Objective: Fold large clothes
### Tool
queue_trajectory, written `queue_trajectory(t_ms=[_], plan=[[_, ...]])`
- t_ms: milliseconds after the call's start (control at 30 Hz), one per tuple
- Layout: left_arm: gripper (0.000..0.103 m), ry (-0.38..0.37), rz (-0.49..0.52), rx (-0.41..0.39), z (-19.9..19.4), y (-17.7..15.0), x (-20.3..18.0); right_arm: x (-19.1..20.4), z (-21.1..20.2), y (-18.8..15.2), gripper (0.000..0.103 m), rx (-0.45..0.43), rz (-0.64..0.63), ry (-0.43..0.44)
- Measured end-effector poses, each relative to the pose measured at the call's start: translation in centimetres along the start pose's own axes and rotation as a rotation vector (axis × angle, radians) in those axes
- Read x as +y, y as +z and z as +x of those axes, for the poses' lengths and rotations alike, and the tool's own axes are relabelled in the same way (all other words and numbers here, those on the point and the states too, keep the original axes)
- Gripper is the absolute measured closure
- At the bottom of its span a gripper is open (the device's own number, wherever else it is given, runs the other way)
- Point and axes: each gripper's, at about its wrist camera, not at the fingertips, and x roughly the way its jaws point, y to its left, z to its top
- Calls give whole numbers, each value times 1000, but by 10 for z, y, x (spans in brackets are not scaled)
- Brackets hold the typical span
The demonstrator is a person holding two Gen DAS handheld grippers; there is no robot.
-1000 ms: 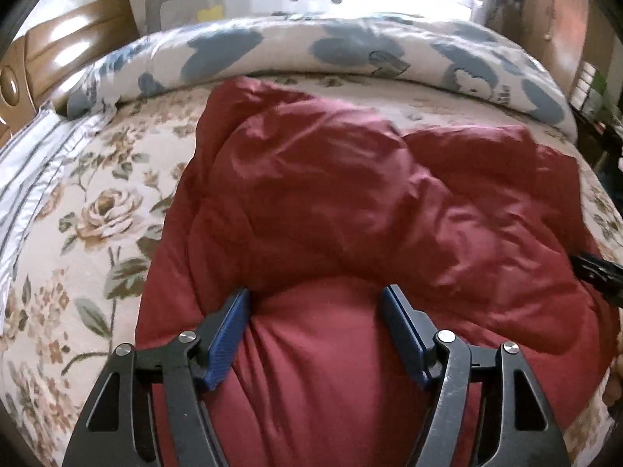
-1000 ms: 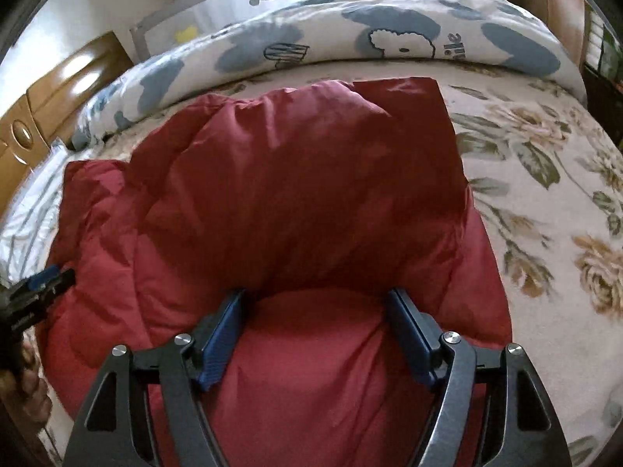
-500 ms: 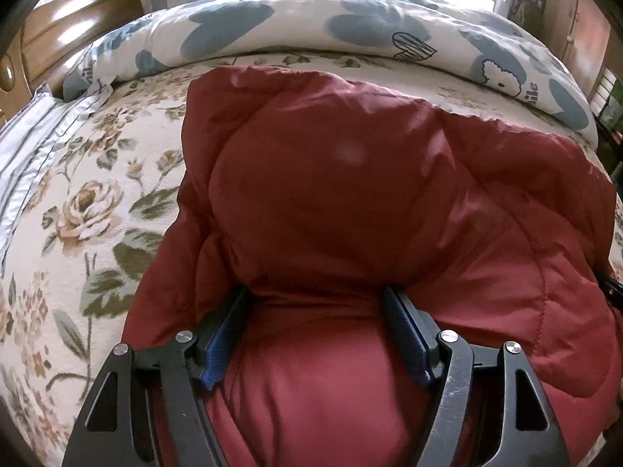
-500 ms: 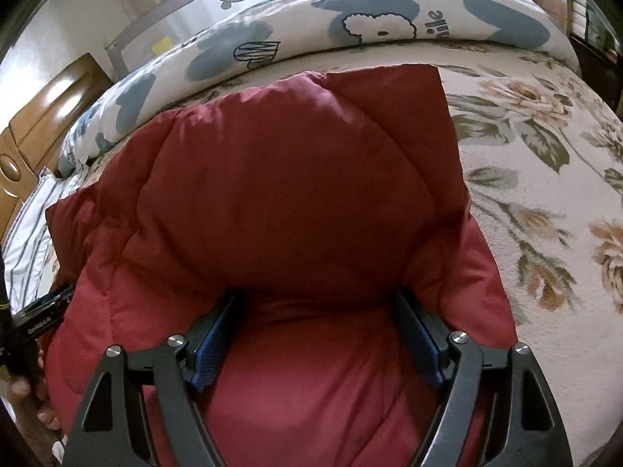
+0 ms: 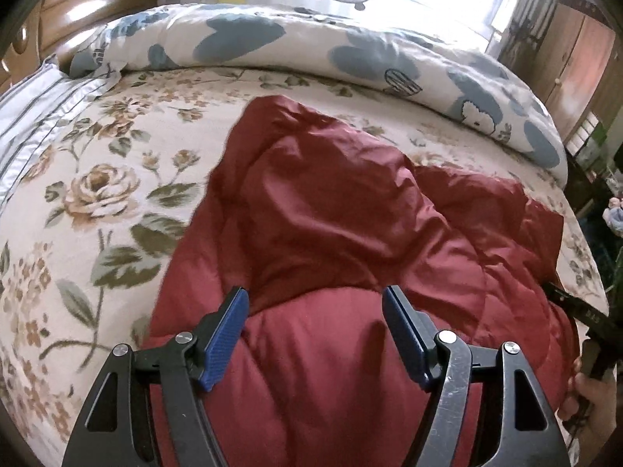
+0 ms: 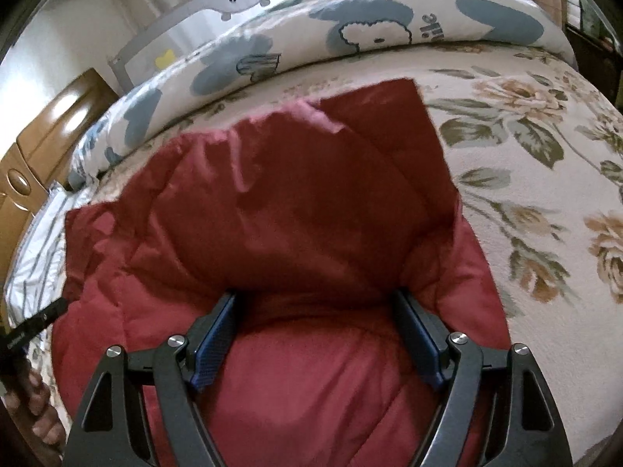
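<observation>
A dark red padded jacket [image 5: 342, 233] lies on the flowered bed sheet [image 5: 97, 194], partly folded, with an upper layer laid over the lower one. My left gripper [image 5: 315, 295] is open above the jacket's near left part, its blue pads clear of the fold edge. My right gripper [image 6: 317, 299] is open over the jacket [image 6: 292, 214] on its right side, its fingertips tucked under the edge of the upper layer. Each gripper shows at the edge of the other's view: the right one [image 5: 584, 311] and the left one [image 6: 35, 319].
A rolled blue-and-white quilt [image 5: 311, 50] lies along the far side of the bed. A striped pillow [image 5: 35, 105] and a wooden headboard [image 5: 78, 4] are at the left. A wooden cabinet [image 5: 576, 50] stands at the right. Flowered sheet [image 6: 545, 194] lies right of the jacket.
The folded upper layer has dropped down flatter onto the jacket. My left gripper has drawn back from the fold edge, so its pads stand clear. The right gripper stays at the fold.
</observation>
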Motion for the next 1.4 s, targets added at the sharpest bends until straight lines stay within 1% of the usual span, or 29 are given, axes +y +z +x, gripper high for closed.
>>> queue_trajectory(t_ms=[67,100,133,167,233,333,467,667,867,967,1067,1200,1267,1400], plan=[[31,-6,-6,-17,-8,-5,6,-1,-10,-2,24,-11,-7,-2],[30,-8,-9,-32,-13,-8,11,-2,-15,-3,22,-17,-11,1],[28,-8,-12,-51,-19,-12,14,-2,-19,-4,22,-21,-12,3],[23,-8,-15,-66,-23,-14,16,-4,-25,-6,22,-26,-14,1],[22,-14,-35,-84,-29,-19,26,-8,-33,-10,22,-33,-17,1],[22,-34,-76,-68,-28,-27,41,-16,-44,-15,22,-39,-22,-9],[22,-53,-129,-43,-23,-29,60,-27,-55,-22,22,-44,-30,-32],[21,-184,-238,-11,-12,-29,91,-57,-60,-31,22,-18,49,-7],[21,-233,-282,34,4,-34,106,-85,-55,-41,22,13,164,64],[18,-272,-323,61,15,-35,113,-90,-51,-44,22,24,192,94],[13,-284,-351,82,26,-36,116,-89,-43,-46,21,44,204,140],[8,-308,-354,113,42,-33,114,-89,-30,-46,14,64,227,181],[6,-320,-354,127,48,-31,112,-92,-23,-46,14,75,254,210],[2,-333,-354,150,62,-29,105,-95,-11,-49,9,96,297,257]])
